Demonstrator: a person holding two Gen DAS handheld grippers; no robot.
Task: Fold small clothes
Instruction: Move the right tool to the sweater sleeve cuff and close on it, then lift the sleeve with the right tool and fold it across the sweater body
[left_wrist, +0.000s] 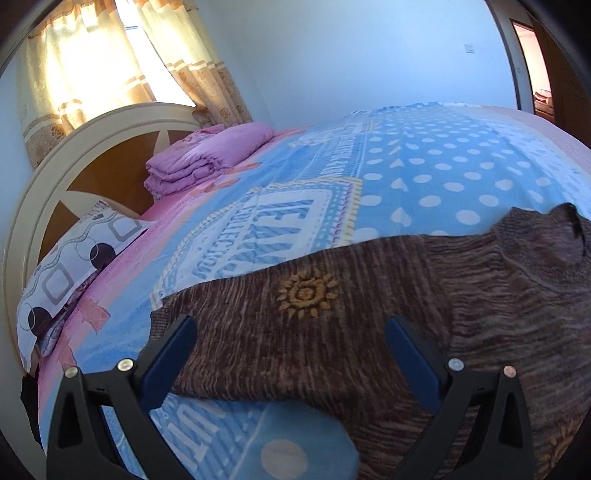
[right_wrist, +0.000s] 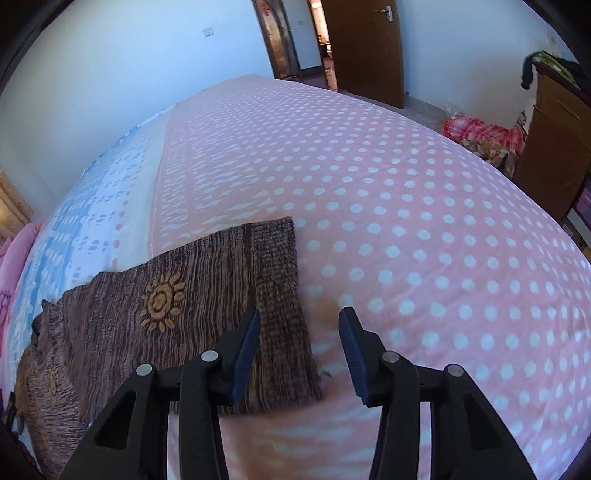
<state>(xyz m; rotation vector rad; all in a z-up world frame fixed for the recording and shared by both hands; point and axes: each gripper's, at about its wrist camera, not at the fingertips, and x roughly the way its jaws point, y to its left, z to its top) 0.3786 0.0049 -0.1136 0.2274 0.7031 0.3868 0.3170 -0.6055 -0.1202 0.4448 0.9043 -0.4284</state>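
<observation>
Covering the bed is a blanket (right_wrist: 406, 221) — pink with white dots at one end, blue with dots and lettering at the other. A brown sweater (left_wrist: 332, 325) lies flat across it. Left gripper (left_wrist: 291, 354) hangs wide open over the sweater; right gripper (right_wrist: 299, 354) is part open above its hem edge, pinching nothing. Far off: headboard (left_wrist: 92, 166), curtains (left_wrist: 110, 66) — and a wooden door (right_wrist: 365, 44).

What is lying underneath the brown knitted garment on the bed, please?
The brown garment lies flat on the patterned bedspread, blue with white dots at one end and pink with white dots at the other. Anything else beneath it is covered.
</observation>
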